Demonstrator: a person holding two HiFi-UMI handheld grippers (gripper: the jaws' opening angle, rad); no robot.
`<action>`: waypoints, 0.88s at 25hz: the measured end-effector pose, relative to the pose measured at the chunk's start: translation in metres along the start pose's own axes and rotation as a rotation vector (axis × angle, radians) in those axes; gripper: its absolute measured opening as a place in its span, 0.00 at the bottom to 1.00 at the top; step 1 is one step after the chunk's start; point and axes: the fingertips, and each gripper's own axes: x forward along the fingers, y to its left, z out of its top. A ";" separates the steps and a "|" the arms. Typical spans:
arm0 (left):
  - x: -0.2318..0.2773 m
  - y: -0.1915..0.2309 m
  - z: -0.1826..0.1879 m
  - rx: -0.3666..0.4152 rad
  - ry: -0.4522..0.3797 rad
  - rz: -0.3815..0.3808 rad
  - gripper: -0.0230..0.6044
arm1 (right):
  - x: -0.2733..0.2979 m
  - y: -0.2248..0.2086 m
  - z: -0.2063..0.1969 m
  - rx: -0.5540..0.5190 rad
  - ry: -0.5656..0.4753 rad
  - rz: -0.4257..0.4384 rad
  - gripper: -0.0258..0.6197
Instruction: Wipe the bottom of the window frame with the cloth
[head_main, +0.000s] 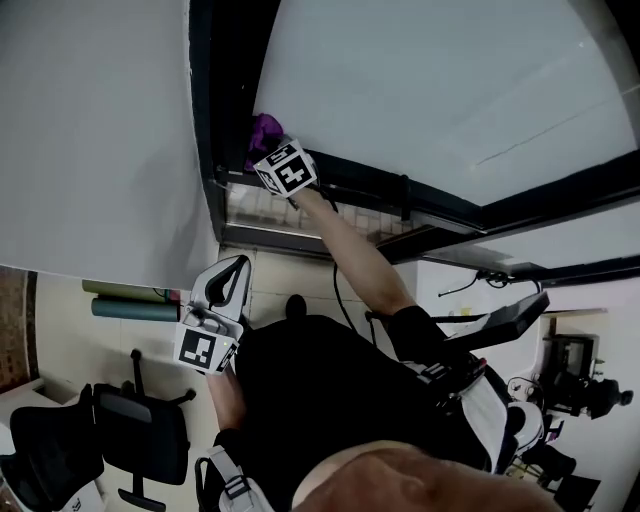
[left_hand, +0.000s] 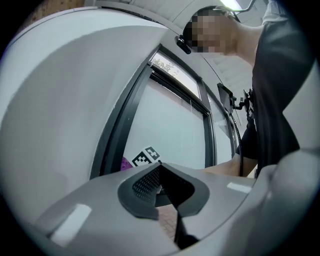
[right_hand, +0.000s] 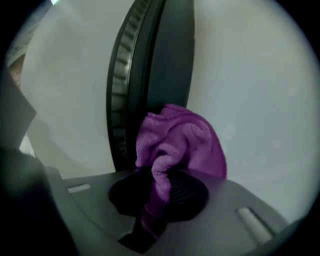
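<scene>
A purple cloth (head_main: 264, 130) is bunched against the lower corner of the dark window frame (head_main: 372, 190), where its upright post (head_main: 212, 110) meets the bottom rail. My right gripper (head_main: 270, 152) is shut on the cloth, arm stretched out to the frame. In the right gripper view the cloth (right_hand: 182, 142) bulges out of the right gripper (right_hand: 159, 189) and touches the dark frame post (right_hand: 150, 70) beside the glass. My left gripper (head_main: 234, 272) hangs back near my body, shut and holding nothing. The left gripper (left_hand: 162, 189) looks toward the frame (left_hand: 117, 135) and a sliver of cloth (left_hand: 125, 163).
A white wall (head_main: 100, 130) lies left of the frame and the window glass (head_main: 440, 90) right of it. Below are a black office chair (head_main: 130, 425), rolled green mats (head_main: 135, 308) and black equipment (head_main: 505, 322) on the tiled floor.
</scene>
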 end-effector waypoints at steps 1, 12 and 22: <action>-0.003 0.002 0.000 -0.001 0.000 0.009 0.04 | 0.006 0.002 -0.002 -0.032 0.019 -0.013 0.13; 0.012 0.002 -0.001 0.002 0.008 -0.008 0.04 | -0.026 -0.020 -0.040 -0.517 0.236 -0.170 0.13; 0.055 -0.026 -0.018 -0.014 0.049 -0.150 0.04 | -0.146 -0.132 -0.164 -0.759 0.725 -0.393 0.13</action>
